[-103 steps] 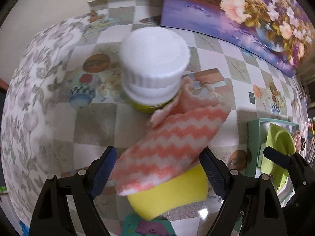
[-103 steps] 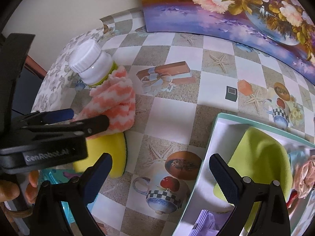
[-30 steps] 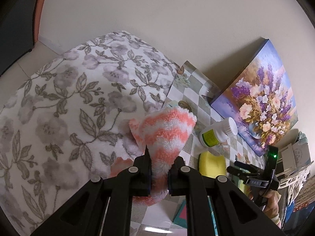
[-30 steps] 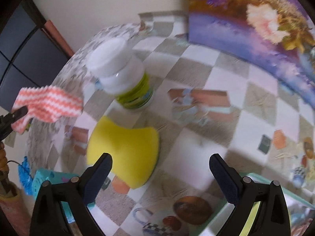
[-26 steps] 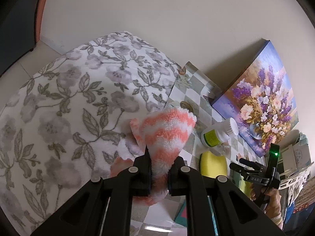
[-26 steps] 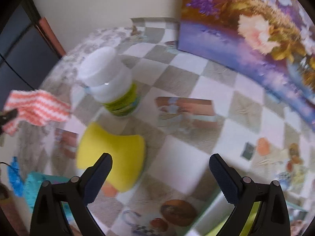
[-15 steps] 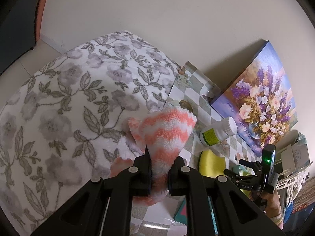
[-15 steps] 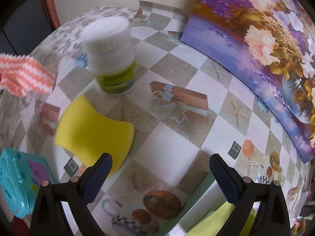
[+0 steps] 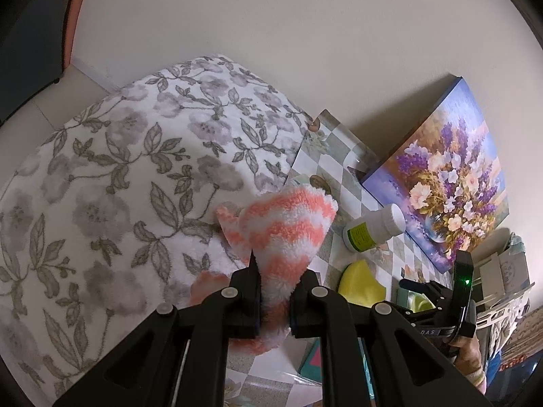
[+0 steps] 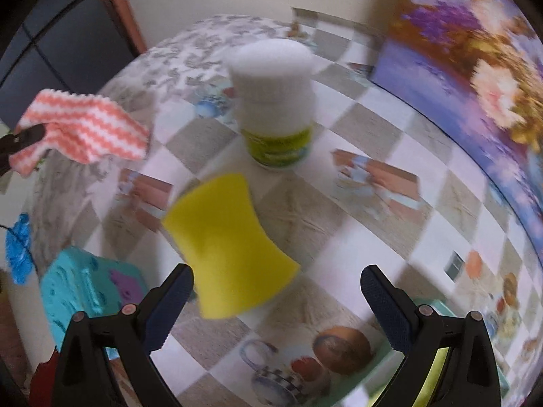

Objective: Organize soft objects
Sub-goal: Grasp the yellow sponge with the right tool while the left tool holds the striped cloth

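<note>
Two risks: left gripper [image 9: 275, 300] pinching striped cloth [image 9: 288, 227] thinly (could slip); right gripper [image 10: 276, 291], wide open, nudging sponge [image 10: 227, 240] off table edge.

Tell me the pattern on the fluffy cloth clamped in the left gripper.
Coral-pink and white zigzag stripes on the fluffy cloth, clearest in the left wrist view.

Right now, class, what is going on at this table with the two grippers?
A person is sorting soft things with a handheld gripper in each hand. The left gripper is shut on an orange-and-white striped cloth, held up off the table. The right gripper is open above a yellow sponge, which lies on the checked tablecloth in front of a white-capped bottle. The sponge is not yet gripped.
</note>
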A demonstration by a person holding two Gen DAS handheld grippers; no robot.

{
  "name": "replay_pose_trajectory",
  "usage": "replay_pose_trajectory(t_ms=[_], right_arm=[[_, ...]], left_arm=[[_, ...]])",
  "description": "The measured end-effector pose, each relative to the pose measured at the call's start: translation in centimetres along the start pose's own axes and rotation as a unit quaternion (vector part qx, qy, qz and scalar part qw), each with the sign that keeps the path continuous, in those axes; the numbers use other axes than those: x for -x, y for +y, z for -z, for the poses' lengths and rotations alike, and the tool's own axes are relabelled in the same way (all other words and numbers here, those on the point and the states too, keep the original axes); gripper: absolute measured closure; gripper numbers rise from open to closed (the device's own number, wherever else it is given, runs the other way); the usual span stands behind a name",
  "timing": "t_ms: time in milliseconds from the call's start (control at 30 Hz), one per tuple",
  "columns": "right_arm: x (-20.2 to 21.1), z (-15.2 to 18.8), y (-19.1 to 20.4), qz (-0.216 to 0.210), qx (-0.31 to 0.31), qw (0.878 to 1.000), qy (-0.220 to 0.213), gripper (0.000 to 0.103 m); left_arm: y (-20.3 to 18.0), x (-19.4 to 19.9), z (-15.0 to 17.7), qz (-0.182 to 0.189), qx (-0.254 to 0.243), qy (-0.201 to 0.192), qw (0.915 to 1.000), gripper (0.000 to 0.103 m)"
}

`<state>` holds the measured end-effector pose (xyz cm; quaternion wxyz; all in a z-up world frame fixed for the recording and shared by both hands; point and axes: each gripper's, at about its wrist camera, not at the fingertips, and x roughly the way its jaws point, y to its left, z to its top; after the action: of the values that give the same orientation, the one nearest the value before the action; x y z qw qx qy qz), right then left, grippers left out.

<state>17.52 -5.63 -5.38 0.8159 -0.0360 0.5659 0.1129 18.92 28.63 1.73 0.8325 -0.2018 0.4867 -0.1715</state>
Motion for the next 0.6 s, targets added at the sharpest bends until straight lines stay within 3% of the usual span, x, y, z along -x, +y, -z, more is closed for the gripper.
replay_pose_trajectory(t_ms=[200, 433, 600], right_arm=[[-2.4, -1.3, 1.3, -0.019, 0.051, 0.998, 0.029, 0.003], [-3.9, -1.9, 1.4, -0.020, 0.055, 0.997, 0.041, 0.004], [-4.3, -1.4, 0.9, -0.026, 0.041, 0.998, 0.039, 0.021]], left_arm=[[0.1, -0.1, 0.1, -0.003, 0.002, 0.000, 1.0000, 0.091], [0.7, -0.7, 0.4, -0.008, 0.009, 0.008, 0.9999, 0.091], [1.1, -1.1, 0.6, -0.008, 0.017, 0.014, 0.9997, 0.091]])
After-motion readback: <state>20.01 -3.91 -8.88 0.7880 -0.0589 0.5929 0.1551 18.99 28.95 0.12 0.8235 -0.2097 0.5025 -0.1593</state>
